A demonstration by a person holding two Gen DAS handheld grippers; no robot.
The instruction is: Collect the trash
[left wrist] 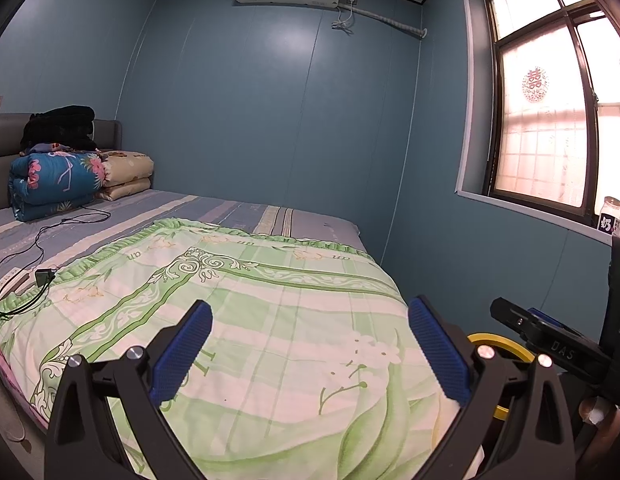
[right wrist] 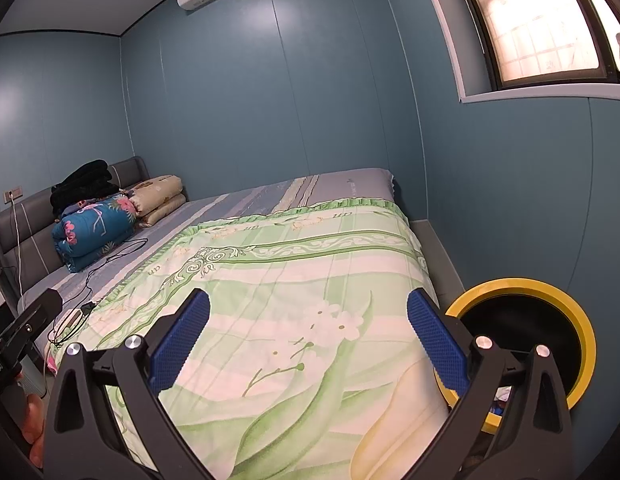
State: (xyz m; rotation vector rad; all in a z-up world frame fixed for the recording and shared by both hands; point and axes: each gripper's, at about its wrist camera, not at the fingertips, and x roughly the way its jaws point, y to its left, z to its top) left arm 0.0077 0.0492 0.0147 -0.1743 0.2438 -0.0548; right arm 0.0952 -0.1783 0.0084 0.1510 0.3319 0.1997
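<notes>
A round bin with a yellow rim [right wrist: 549, 292] and a black inside stands on the floor at the bed's right side; a bit of its contents shows low inside. In the left wrist view the same yellow rim [left wrist: 505, 342] peeks out behind my right finger. My left gripper [left wrist: 310, 348] hangs open over the green floral quilt [left wrist: 270, 300], nothing between its blue pads [left wrist: 182, 354]. My right gripper [right wrist: 308, 342] is open too, over the same quilt [right wrist: 302, 280], empty. The other gripper's black body [left wrist: 557, 344] shows at the right. No loose trash shows on the bed.
Folded blankets [left wrist: 58, 178] and a black garment [left wrist: 62, 124] are piled at the headboard. A power strip with charger and cables [left wrist: 26, 280] lies on the bed's left part. A jar [left wrist: 611, 216] stands on the window sill. Blue walls close in behind and right.
</notes>
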